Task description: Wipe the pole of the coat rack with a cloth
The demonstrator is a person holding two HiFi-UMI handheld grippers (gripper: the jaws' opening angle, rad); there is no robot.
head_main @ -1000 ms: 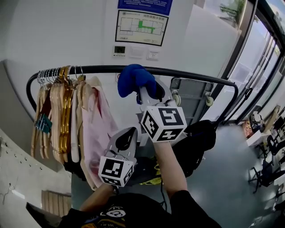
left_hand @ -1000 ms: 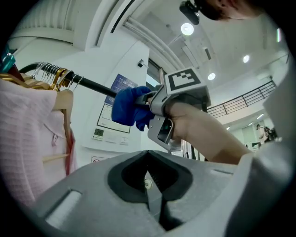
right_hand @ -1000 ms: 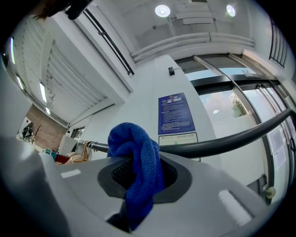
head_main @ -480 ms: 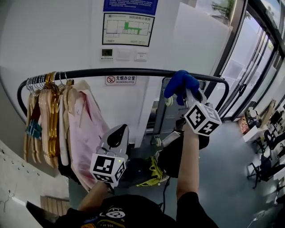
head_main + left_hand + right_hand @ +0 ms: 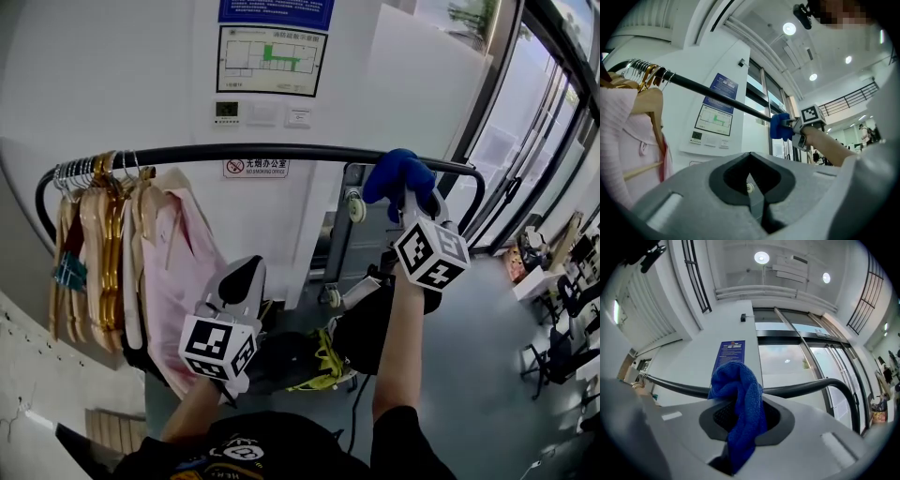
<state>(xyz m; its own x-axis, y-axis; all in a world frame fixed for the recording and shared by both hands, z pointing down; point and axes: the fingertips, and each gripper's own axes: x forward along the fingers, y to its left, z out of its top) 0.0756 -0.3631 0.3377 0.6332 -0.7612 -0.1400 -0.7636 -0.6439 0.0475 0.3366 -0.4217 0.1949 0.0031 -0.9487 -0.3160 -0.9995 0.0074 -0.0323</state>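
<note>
The coat rack's black pole runs level across the head view and bends down at its right end. My right gripper is shut on a blue cloth, which is pressed against the pole near that right bend. In the right gripper view the blue cloth bunches between the jaws with the pole right behind it. My left gripper hangs lower, below the pole, shut with nothing in it. From the left gripper view the pole and the cloth show far ahead.
Several hangers and a pink garment crowd the pole's left end. A white wall with a floor-plan sign stands behind. A grey trolley and a black bag sit under the rack; glass doors are at right.
My right gripper has slid the blue cloth along the pole to the right, from its middle to near the right bend. The left gripper has sunk slightly.
</note>
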